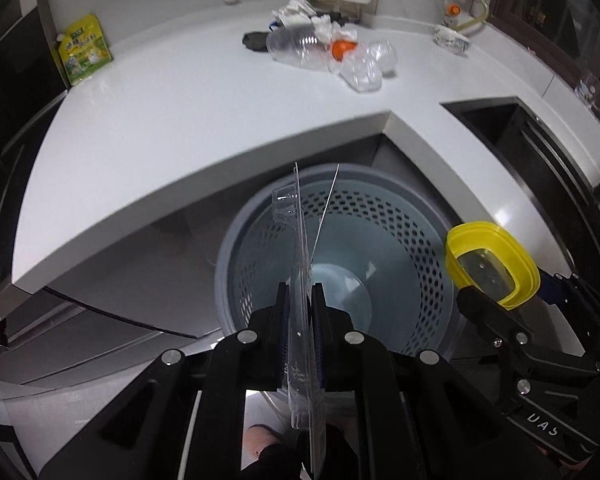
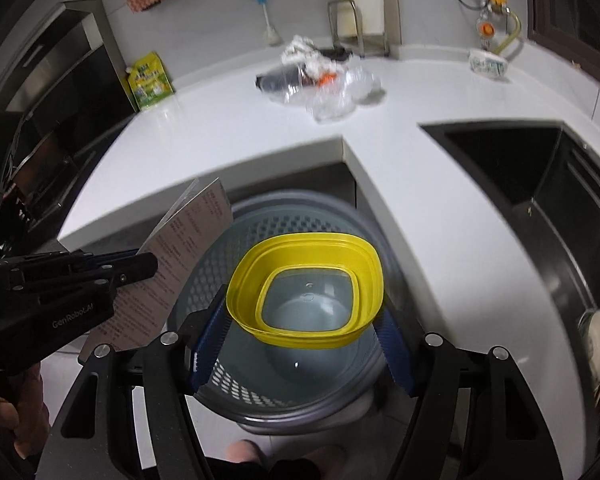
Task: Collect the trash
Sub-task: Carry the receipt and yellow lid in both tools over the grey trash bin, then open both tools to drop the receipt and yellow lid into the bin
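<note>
2 grippers over bin, both loaded.

Left gripper (image 1: 300,300): jaws nearly closed, clamped on clear blister pack (image 1: 300,248) with printed backing card (image 2: 172,264). Pack held edge-on in left wrist view, long axis running away from jaws, far end up toward counter edge. Flat face of card visible from right wrist view, tilted, text side facing right. Lower end of pack trailing back between gripper arms.

Right gripper (image 2: 304,336): jaws wide, blue pads (image 2: 208,344) pressed against opposite sides of yellow container (image 2: 304,300). Rim yellow, base clear. Open mouth facing camera, base pointing away and down toward bin. Long axis of rim roughly across jaws. Slight motion blur.

Below both: round perforated waste basket (image 1: 380,240), pale blue-grey with darker rim, standing on floor in inside corner of white countertop (image 1: 180,120). Blister pack above left half of basket opening, yellow container above centre in right wrist view.

Farther out on countertop: heap of remaining trash (image 1: 324,52), clear crushed plastic, white paper, 1 orange piece, dark item. Green-yellow pouch (image 1: 84,52) at left wall. Small printed bowl (image 1: 452,40) at right. Black sink (image 2: 540,200) set in counter to right.
</note>
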Action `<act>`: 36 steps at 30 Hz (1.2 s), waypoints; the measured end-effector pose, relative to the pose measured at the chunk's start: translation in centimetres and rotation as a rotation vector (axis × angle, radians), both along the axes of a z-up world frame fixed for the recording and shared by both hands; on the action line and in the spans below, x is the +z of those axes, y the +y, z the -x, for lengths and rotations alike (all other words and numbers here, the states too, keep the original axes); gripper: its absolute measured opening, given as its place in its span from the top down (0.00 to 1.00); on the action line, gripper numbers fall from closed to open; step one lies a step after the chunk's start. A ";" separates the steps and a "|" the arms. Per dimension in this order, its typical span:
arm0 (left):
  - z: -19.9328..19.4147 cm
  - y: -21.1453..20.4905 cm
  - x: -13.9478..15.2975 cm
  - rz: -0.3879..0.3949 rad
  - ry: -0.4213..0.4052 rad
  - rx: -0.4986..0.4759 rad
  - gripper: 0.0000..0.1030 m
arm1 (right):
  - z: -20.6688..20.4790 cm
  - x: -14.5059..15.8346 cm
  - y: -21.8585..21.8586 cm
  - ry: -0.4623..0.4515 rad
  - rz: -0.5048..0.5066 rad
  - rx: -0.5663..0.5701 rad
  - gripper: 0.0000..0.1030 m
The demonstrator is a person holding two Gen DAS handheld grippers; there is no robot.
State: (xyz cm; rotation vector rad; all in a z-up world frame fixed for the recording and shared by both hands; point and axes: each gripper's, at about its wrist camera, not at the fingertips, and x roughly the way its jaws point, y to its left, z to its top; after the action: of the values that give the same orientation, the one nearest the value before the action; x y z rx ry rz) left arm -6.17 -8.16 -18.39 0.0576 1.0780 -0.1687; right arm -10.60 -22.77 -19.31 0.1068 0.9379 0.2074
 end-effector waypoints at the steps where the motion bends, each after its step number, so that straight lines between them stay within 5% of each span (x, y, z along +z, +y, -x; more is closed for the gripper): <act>1: -0.2 0.0 -0.6 0.004 0.007 -0.004 0.89 | 0.0 -0.5 0.1 0.006 0.003 -0.003 0.36; 15: -2.8 1.4 -6.7 0.009 0.057 -0.027 0.89 | -1.5 -5.7 1.3 0.040 -0.001 -0.062 0.36; 27: -3.2 1.5 -7.6 0.023 0.063 -0.040 0.87 | -2.1 -6.7 1.8 0.057 0.022 -0.077 0.35; 29: -3.0 1.8 -7.5 0.009 0.055 -0.037 0.80 | -2.1 -6.7 1.8 0.064 0.023 -0.072 0.34; 31: -3.0 1.8 -7.2 -0.002 0.042 -0.031 0.55 | -2.0 -6.6 1.8 0.064 0.029 -0.078 0.31; 33: -2.9 2.0 -6.7 -0.005 0.019 -0.025 0.43 | -1.9 -6.5 1.7 0.063 0.031 -0.082 0.31; 36: -2.8 2.0 -6.2 -0.016 0.008 -0.028 0.43 | -1.8 -6.3 1.4 0.061 0.020 -0.094 0.31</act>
State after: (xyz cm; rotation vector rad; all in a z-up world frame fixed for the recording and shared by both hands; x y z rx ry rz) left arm -3.39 -6.13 -24.62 0.0861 1.0870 -0.1854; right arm -8.81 -21.41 -25.61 0.1390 0.9935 0.1078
